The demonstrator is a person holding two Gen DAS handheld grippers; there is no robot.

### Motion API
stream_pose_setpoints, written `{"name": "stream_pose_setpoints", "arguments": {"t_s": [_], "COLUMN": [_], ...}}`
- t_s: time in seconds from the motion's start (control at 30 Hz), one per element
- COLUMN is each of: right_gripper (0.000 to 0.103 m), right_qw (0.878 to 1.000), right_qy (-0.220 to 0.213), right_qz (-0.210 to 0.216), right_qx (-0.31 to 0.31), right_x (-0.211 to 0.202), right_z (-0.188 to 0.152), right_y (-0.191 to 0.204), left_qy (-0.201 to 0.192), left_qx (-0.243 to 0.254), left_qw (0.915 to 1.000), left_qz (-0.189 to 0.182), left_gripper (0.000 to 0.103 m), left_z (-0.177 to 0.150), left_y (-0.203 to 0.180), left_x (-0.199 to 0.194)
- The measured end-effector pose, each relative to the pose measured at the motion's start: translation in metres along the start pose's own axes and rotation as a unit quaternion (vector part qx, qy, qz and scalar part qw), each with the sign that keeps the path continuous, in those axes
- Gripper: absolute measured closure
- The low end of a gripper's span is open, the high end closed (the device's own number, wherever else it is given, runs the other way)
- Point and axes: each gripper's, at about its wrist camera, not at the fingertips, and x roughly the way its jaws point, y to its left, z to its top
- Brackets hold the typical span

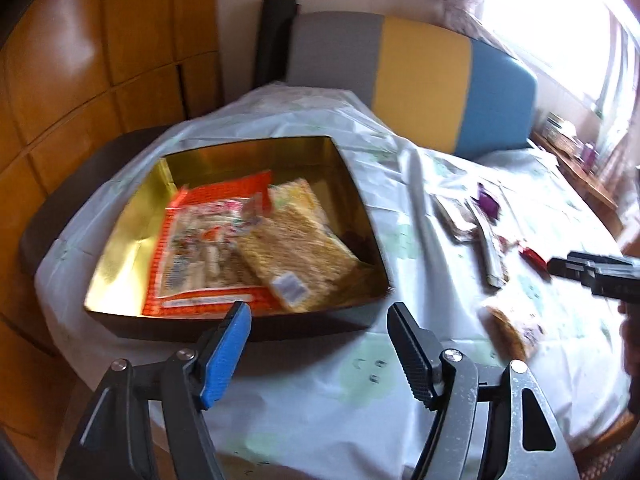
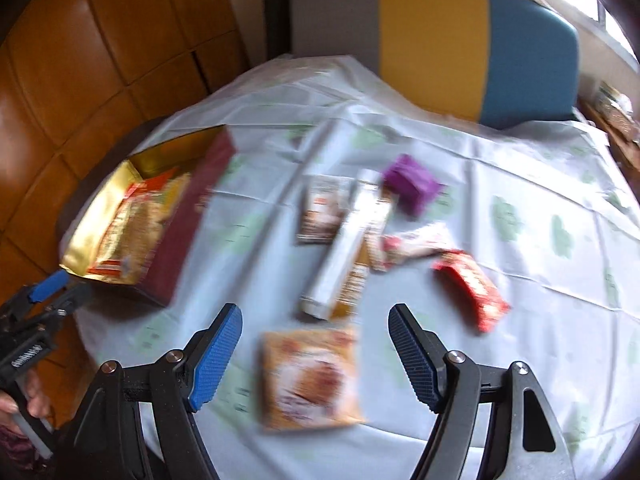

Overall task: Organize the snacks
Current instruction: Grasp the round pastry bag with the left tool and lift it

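With my right tool [image 2: 316, 350] open and empty above the nearest orange snack packet [image 2: 310, 378] on the tabletop [image 2: 500, 360], I should straddle its short edges, while my left tool [image 1: 320, 344], open too, waits beside the gold-lined box [image 1: 132, 236].

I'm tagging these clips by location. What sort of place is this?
Probably a home dining room: a table under a floral tablecloth, a striped padded chair, wooden cabinet doors and a curtained window.

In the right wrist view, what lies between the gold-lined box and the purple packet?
A small brown snack packet and a long white box, between the gold-lined box and purple packet.
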Motion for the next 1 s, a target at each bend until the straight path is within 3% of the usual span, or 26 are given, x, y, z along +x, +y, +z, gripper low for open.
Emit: {"name": "stream_pose_setpoints", "arguments": {"t_s": [0.07, 0.23, 0.37, 0.47, 0.6, 0.7, 1.0], "right_gripper": [0.026, 0.026, 0.026, 0.026, 0.026, 0.026, 0.026], "right_qw": [1.0, 0.997, 0.99, 0.98, 0.976, 0.976, 0.979], "right_qy": [0.001, 0.006, -0.003, 0.019, 0.025, 0.021, 0.012], "right_qz": [-0.017, -0.063, -0.074, -0.079, -0.073, -0.063, -0.044], "right_qx": [0.007, 0.041, 0.122, 0.181, 0.202, 0.21, 0.201], "right_x": [-0.004, -0.011, -0.011, -0.005, -0.005, -0.007, -0.01], "right_z": [-0.002, -0.006, -0.02, -0.022, -0.022, -0.022, -0.017], "right_y": [-0.017, -0.071, -0.116, -0.138, -0.145, -0.146, -0.138], "left_qy": [0.007, 0.041, 0.09, 0.115, 0.132, 0.144, 0.179], "left_qx": [0.01, 0.055, 0.068, 0.078, 0.087, 0.085, 0.069], "left_qw": [0.9999, 0.9952, 0.9872, 0.9817, 0.9765, 0.9744, 0.9701], "left_qz": [-0.009, -0.07, -0.113, -0.13, -0.147, -0.15, -0.148], "left_gripper": [0.032, 0.031, 0.031, 0.031, 0.03, 0.022, 0.022], "left_z": [-0.001, -0.007, -0.013, -0.016, -0.014, -0.011, -0.004], "left_y": [-0.01, -0.048, -0.08, -0.1, -0.124, -0.14, -0.173], "left_x": [0.003, 0.015, 0.033, 0.043, 0.049, 0.056, 0.084]}}
